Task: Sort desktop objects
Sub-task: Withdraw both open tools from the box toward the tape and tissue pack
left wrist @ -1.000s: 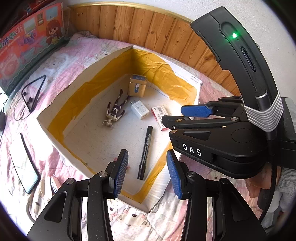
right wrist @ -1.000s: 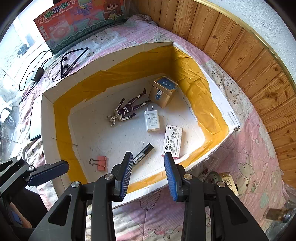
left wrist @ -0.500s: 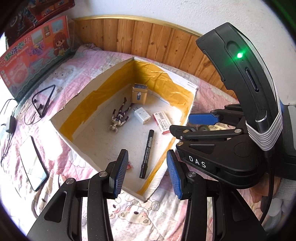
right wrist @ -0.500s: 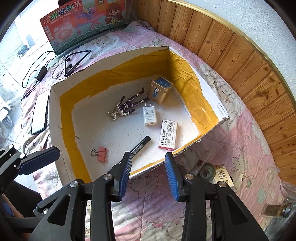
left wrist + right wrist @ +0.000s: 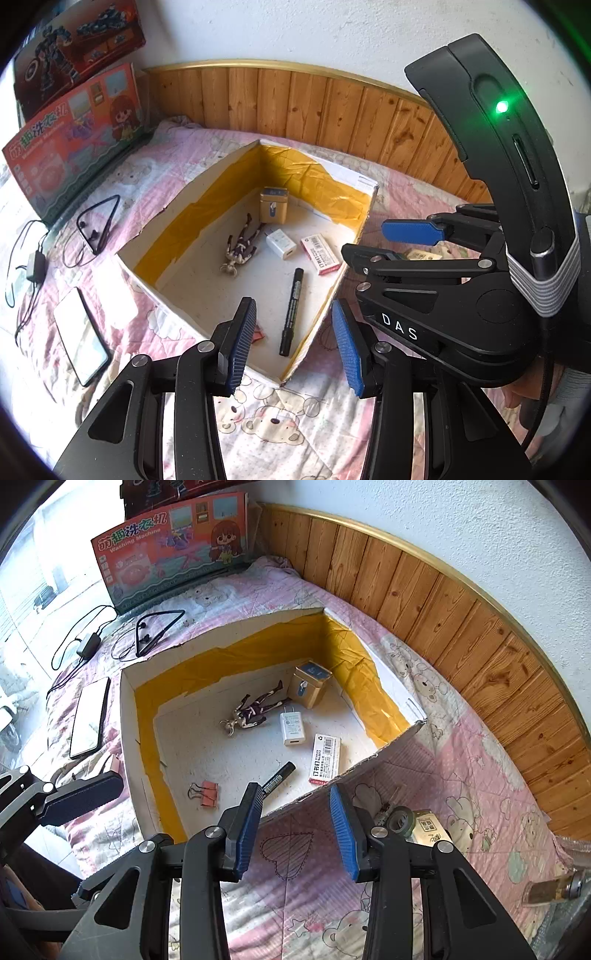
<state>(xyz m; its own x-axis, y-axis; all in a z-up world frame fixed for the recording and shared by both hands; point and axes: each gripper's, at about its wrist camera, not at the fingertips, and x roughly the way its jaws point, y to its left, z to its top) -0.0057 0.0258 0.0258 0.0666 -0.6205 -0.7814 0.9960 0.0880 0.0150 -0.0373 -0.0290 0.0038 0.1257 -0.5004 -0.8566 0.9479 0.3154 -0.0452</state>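
A white cardboard box (image 5: pixel 177 206) (image 5: pixel 127 738) with yellow tape inside lies open on the pink bedspread. In it are a black marker (image 5: pixel 291 310) (image 5: pixel 277 777), a figure keychain (image 5: pixel 242 247) (image 5: pixel 255 709), a white charger plug (image 5: pixel 281 243) (image 5: pixel 292 727), a staples box (image 5: pixel 320 254) (image 5: pixel 325 758), a gold tin (image 5: pixel 273 205) (image 5: pixel 310 686) and a pink binder clip (image 5: pixel 207 792). My left gripper (image 5: pixel 292 304) hangs open above the box's near corner, empty. My right gripper (image 5: pixel 294 788) hovers over the box's right edge, its jaws opening with nothing between them.
A tape roll (image 5: pixel 400 819) and a small card packet (image 5: pixel 428 827) lie on the spread right of the box. A phone (image 5: pixel 81 336) (image 5: pixel 88 716), neckband earphones (image 5: pixel 98 225) (image 5: pixel 155 635) and an adapter with cable (image 5: pixel 35 266) lie left. A toy carton (image 5: pixel 173 542) leans at the back.
Both grippers have risen and drawn back from the box, so more of the bed and wall shows. The right jaws stand slightly wider apart. Nothing in the box moved.
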